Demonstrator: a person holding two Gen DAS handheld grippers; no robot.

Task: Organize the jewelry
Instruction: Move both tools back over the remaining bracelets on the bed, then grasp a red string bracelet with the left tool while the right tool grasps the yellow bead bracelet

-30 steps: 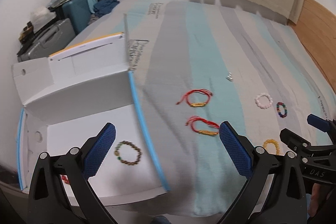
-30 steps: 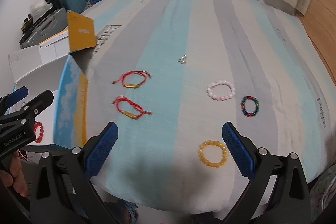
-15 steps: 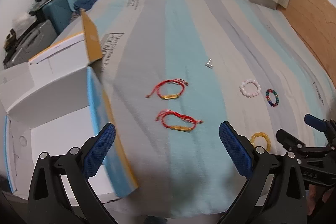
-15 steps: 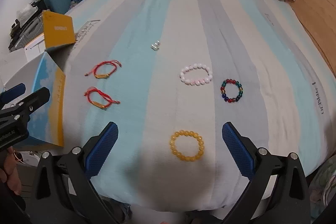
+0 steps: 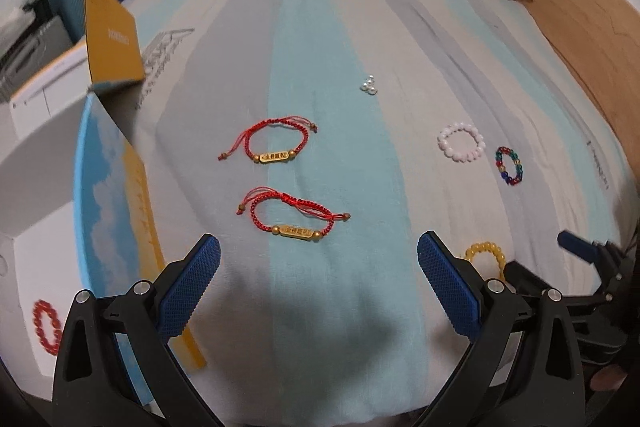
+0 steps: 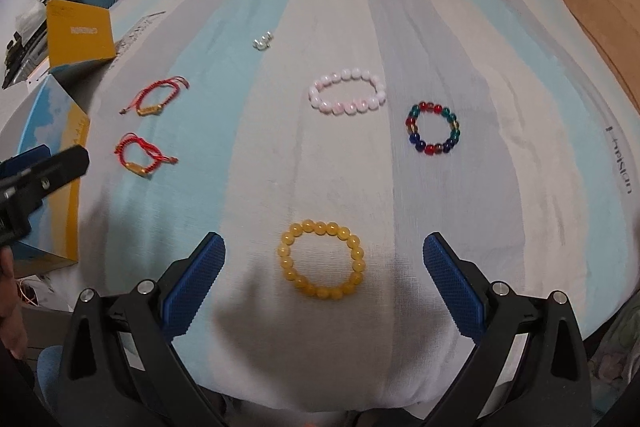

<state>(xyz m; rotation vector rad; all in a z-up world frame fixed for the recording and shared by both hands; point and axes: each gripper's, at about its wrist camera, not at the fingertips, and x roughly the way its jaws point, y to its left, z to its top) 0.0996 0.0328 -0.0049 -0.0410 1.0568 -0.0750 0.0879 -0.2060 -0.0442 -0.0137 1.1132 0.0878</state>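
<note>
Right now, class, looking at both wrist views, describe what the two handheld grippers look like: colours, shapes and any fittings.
Both the left gripper and right gripper have black, angular plastic frames with triangular cut-outs and silver screw heads at the joints. Each finger ends in a flat, royal-blue pad with a fine cross-hatched grip texture. No cables or sleeves show.
</note>
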